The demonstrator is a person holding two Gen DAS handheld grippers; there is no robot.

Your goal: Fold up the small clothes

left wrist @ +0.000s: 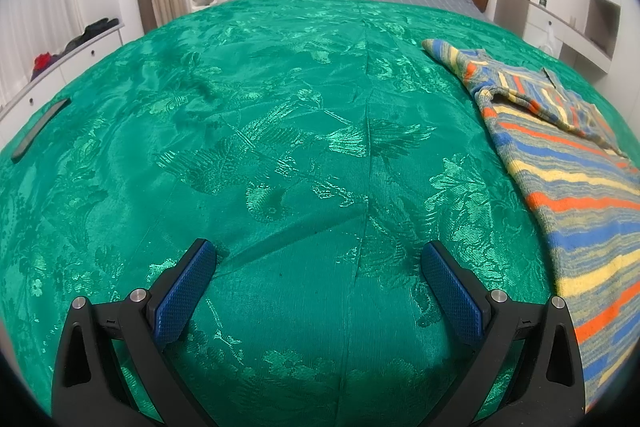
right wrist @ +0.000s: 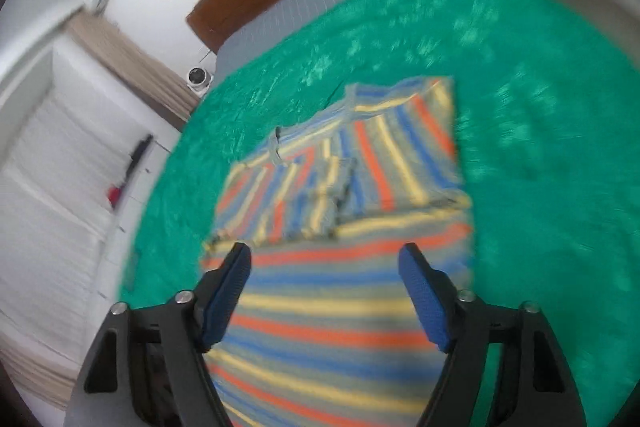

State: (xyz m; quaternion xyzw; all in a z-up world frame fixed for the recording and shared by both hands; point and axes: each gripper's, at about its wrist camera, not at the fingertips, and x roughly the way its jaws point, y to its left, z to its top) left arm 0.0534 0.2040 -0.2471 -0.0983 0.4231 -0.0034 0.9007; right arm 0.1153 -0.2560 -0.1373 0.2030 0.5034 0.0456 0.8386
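Two sets of fingers stand spread and hold nothing: the left gripper [left wrist: 318,261] over bare green bedspread [left wrist: 260,147] with the striped sweater [left wrist: 560,163] lying off by the right edge, the right gripper [right wrist: 324,263] directly above that sweater's middle.

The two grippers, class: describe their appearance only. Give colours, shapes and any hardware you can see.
The left gripper and right gripper look alike: black angular plastic arms with triangular cut-outs, round silver pivot bolts, and long flat jaws faced with blue, finely dimpled pads. No cables, markings or sleeves are visible in either wrist view.
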